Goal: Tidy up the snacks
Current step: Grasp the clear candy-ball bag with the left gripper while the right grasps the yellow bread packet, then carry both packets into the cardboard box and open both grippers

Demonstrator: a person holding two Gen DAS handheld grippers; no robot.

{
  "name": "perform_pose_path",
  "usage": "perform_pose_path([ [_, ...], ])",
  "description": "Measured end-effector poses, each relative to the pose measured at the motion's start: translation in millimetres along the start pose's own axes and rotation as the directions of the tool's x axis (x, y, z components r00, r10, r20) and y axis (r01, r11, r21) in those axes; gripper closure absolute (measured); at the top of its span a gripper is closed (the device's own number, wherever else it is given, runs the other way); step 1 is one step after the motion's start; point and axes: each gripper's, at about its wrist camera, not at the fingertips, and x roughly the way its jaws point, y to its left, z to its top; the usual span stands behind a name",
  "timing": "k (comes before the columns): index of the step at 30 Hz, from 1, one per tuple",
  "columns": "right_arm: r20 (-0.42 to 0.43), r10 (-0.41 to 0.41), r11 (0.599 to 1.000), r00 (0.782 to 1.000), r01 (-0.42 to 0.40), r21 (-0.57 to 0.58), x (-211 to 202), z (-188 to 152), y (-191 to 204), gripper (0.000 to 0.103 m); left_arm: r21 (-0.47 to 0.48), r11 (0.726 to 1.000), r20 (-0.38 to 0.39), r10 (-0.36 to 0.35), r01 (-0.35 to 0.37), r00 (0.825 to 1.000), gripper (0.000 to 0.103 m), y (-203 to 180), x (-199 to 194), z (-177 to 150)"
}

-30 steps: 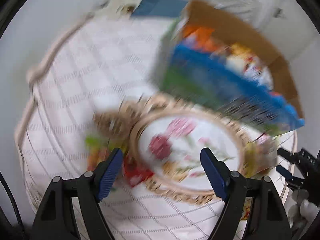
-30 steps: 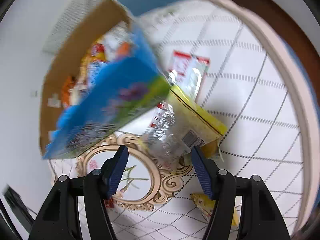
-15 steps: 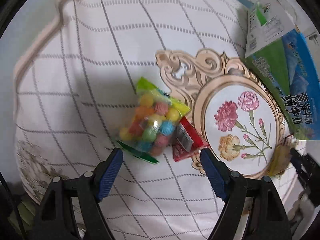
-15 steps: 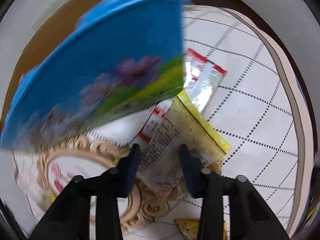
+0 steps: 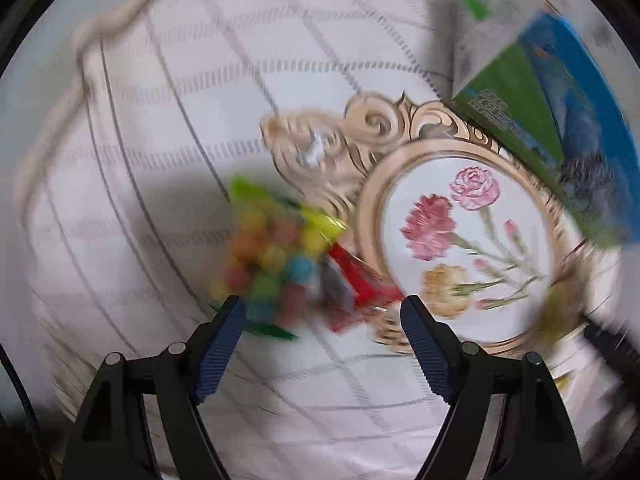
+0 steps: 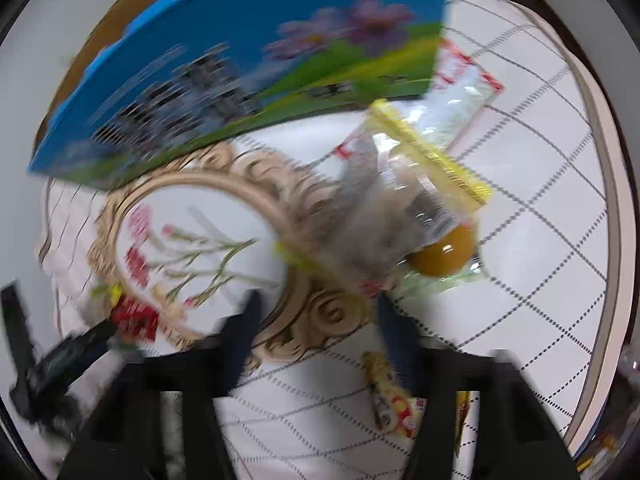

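Observation:
In the left wrist view, a clear bag of coloured candy balls [image 5: 268, 260] lies on the tablecloth with a red packet [image 5: 356, 280] beside it. My left gripper [image 5: 322, 316] is open just above and around them, touching neither. In the right wrist view, my right gripper [image 6: 316, 316] is open and blurred, close in front of a clear yellow-edged snack bag [image 6: 404, 208] with an orange round piece [image 6: 442, 252]. A red-and-white packet [image 6: 464, 88] lies behind it. A blue and green carton [image 6: 248, 64] stands at the back; it also shows in the left wrist view [image 5: 560, 140].
The round table carries a white grid cloth [image 5: 160, 120] with a gold-framed flower medallion [image 5: 472, 236] in the middle. A small yellow packet [image 6: 388, 396] lies near my right gripper. The left gripper [image 6: 60, 356] shows at the lower left of the right wrist view.
My left gripper has moved closer to the candy bag and red packet. My right gripper has opened wider and shifted, with the yellow-edged bag now farther up and to the right.

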Motion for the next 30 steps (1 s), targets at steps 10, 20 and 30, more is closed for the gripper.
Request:
perform_pose_path([
  [10,-0.001,0.051,0.964,0.999,-0.049,0.263,42.5,35.2,-27.5,0.037,0.118,0.990,-0.052,0.081,-0.074,0.995,0.024,16.5,26.3,4.8],
  [20,-0.179,-0.052,0.949,0.982,-0.007,-0.314,46.5,-17.6,51.4,0.044,0.233,0.968,-0.083,0.114,-0.092,0.990,0.024,3.0,70.3,27.4],
  [30,-0.128,-0.011,0.991,0.992,-0.007,-0.135,68.4,-14.6,59.5,0.031,0.209,0.977,-0.048,0.061,-0.049,0.997,0.049,-20.9,63.3,21.3],
])
